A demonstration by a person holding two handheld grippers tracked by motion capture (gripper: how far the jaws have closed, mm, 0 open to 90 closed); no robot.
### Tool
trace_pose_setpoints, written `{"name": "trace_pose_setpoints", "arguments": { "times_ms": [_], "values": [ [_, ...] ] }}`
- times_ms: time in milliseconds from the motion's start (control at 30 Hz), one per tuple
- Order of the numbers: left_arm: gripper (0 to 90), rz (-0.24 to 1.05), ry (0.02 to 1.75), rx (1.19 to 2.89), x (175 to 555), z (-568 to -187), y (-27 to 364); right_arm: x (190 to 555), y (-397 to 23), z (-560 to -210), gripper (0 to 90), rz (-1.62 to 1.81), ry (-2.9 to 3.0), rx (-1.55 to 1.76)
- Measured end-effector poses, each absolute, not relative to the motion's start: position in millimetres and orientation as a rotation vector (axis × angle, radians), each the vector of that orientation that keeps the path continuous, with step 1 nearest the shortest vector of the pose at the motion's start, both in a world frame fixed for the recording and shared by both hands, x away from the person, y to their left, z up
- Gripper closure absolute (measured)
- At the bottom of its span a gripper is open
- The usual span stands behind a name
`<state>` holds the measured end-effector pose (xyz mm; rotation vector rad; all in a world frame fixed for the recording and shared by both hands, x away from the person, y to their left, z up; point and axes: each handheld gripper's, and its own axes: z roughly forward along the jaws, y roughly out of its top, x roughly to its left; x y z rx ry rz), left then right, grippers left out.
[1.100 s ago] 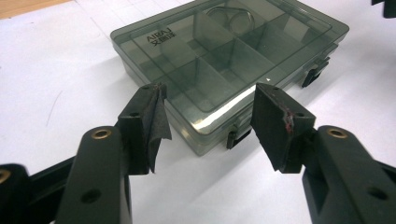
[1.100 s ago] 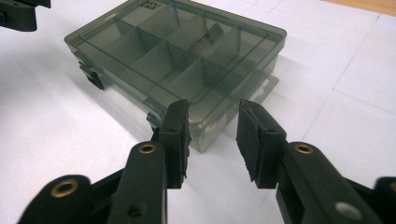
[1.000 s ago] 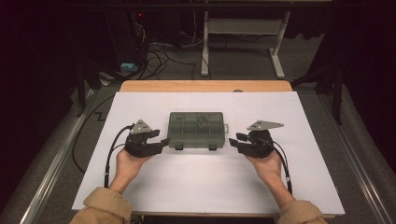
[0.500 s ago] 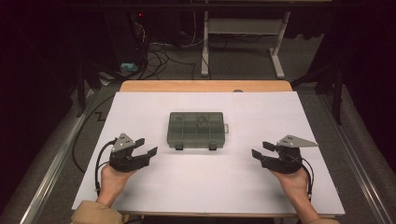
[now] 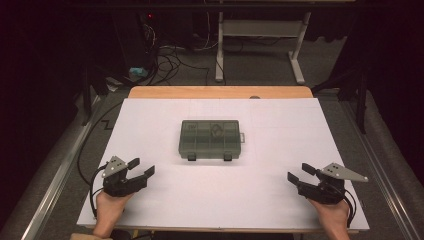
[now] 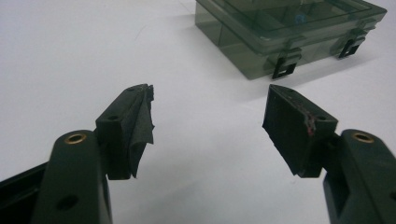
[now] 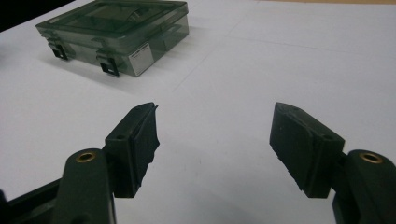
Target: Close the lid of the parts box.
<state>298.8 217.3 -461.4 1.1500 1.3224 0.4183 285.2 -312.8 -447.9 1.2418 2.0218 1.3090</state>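
Note:
A dark translucent compartment box (image 5: 210, 139) with two front latches lies shut in the middle of the white table sheet (image 5: 280, 130). My left gripper (image 5: 141, 168) rests near the front left of the sheet, apart from the box, open with nothing between its jaws, which have just been opening. My right gripper (image 5: 300, 173) is at the front right, also open and empty, its jaws having just widened too. The left gripper view has the box (image 6: 289, 32) at upper right beyond my left gripper (image 6: 210, 121). In the right gripper view the box (image 7: 116, 32) sits upper left of my right gripper (image 7: 215, 135).
The sheet covers a wooden tabletop (image 5: 220, 92) whose far edge shows. Beyond it are floor cables (image 5: 165, 60) and a white desk frame (image 5: 260, 45). Metal rails (image 5: 55, 175) run along both sides of the table.
Both hands drew back from the box's sides toward the front corners of the sheet, and both pairs of jaws spread wider. The box stayed in place.

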Motion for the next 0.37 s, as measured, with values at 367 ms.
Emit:
{"name": "trace_pose_setpoints", "arguments": {
  "times_ms": [367],
  "values": [
    [32.1, 0.42, 1.334, 1.118, 291.7, -468.4, 222.6, 272.1, -318.7, -453.0, 31.1, 1.274, 1.973, 1.22]
  ]
}}
